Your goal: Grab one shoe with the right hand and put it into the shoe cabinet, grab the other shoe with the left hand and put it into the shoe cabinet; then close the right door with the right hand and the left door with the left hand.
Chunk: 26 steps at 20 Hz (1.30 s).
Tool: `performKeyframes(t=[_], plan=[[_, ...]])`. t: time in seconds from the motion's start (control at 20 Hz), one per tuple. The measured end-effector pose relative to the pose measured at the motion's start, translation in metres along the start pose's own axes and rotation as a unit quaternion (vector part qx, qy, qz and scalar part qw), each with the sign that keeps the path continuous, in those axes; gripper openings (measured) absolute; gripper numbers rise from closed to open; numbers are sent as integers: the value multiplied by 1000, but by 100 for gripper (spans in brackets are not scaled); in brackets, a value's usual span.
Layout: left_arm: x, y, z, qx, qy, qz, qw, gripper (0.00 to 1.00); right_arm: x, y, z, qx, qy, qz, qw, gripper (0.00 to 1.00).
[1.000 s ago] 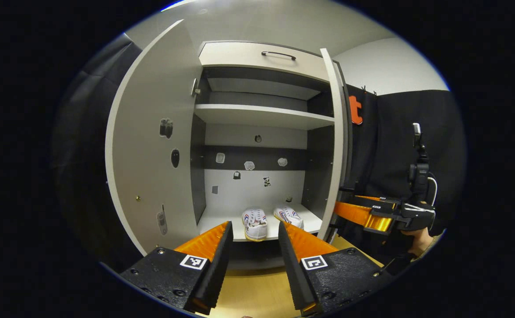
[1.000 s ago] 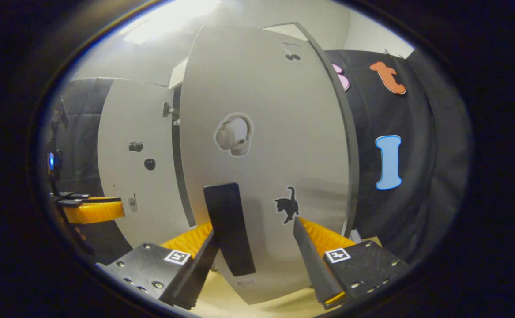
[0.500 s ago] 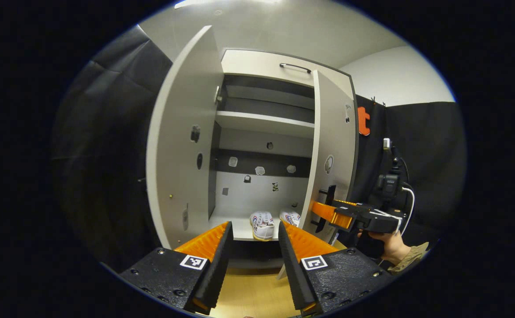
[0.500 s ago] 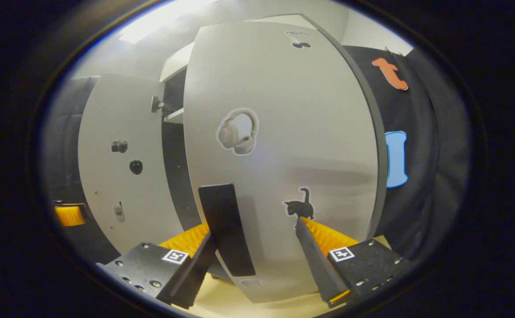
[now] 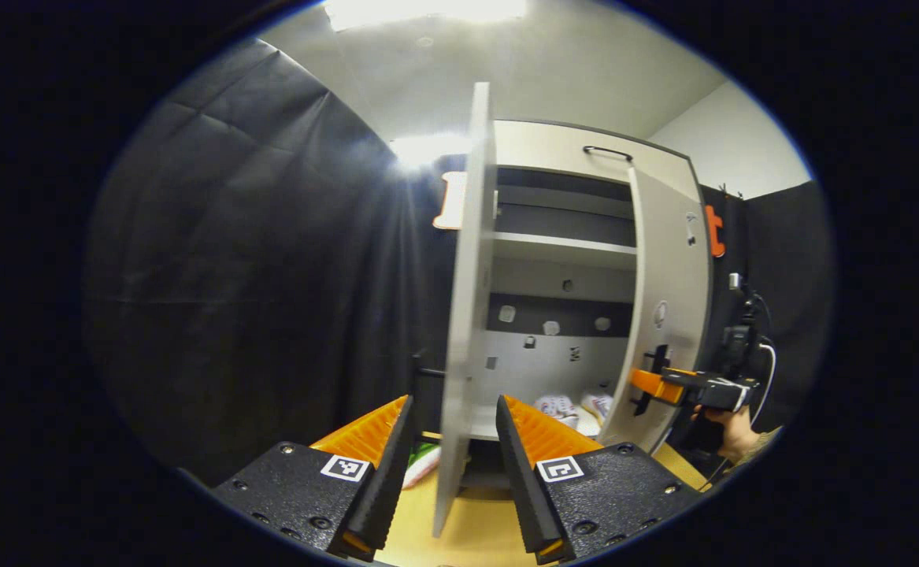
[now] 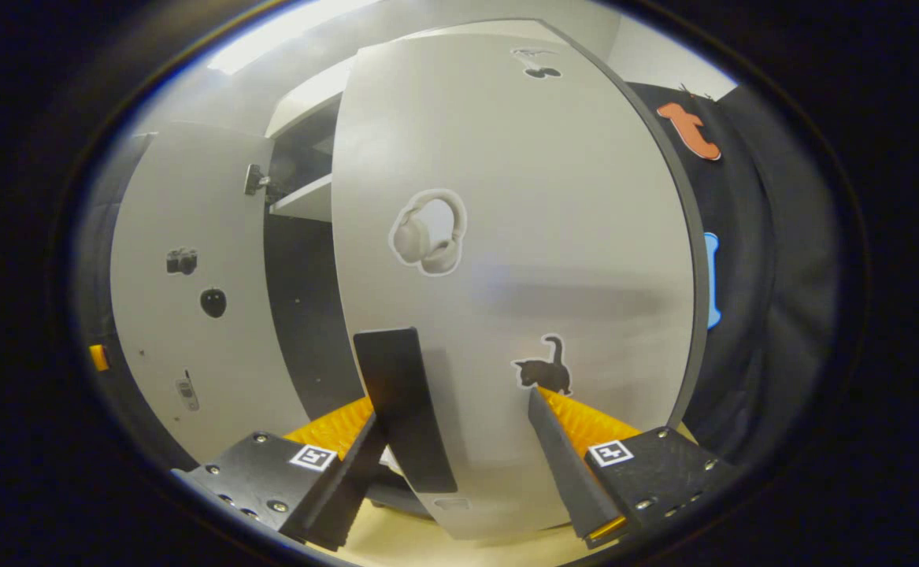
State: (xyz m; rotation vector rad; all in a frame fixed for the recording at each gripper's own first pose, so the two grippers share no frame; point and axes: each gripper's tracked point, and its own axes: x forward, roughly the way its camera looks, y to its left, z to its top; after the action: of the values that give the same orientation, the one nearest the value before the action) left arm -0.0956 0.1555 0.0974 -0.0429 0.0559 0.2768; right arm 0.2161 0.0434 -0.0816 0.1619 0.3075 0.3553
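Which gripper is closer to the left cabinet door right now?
Left. The left gripper straddles the left door's edge; the right gripper is at the right door.

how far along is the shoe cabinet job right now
Done: both shoes sit on the cabinet's bottom shelf. In hand: the right gripper, open, pushes against the right door, which is partly swung in. Left: the left door stands edge-on between the open left gripper's fingers and is not yet closed.
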Motion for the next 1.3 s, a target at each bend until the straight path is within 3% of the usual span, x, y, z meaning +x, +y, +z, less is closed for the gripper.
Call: performKeyframes(t=[0.15,0.25,0.75,0.8,0.85,0.9,0.95,1.1,1.15,1.3], plan=[[3,34,-6,4,8,21,1000,63,5,0,0,0,-2,-16,1000,100],[9,43,-17,3,21,14,1000,63,7,1,0,1,-1,-25,1000,100],[52,12,-49,4,56,-90,994,63,-6,-2,-5,9,3,-65,998,100],[56,10,-49,11,57,-96,994,57,-10,-2,-6,7,3,-67,998,100],[60,6,-47,15,56,-103,993,62,-13,-2,-6,7,2,-67,998,100],[64,2,-46,14,59,-114,992,56,-17,-1,-6,7,2,-67,998,100],[68,-5,-46,10,60,-123,990,61,-20,-1,-7,6,2,-67,998,100],[81,-26,-47,-4,66,-155,986,59,-35,-6,-5,-1,-4,-75,997,100],[85,-31,-49,-7,66,-166,984,52,-41,-7,-4,-1,-7,-75,997,100],[104,-56,-55,3,65,-195,979,59,-61,-17,3,6,-13,-81,997,100]])
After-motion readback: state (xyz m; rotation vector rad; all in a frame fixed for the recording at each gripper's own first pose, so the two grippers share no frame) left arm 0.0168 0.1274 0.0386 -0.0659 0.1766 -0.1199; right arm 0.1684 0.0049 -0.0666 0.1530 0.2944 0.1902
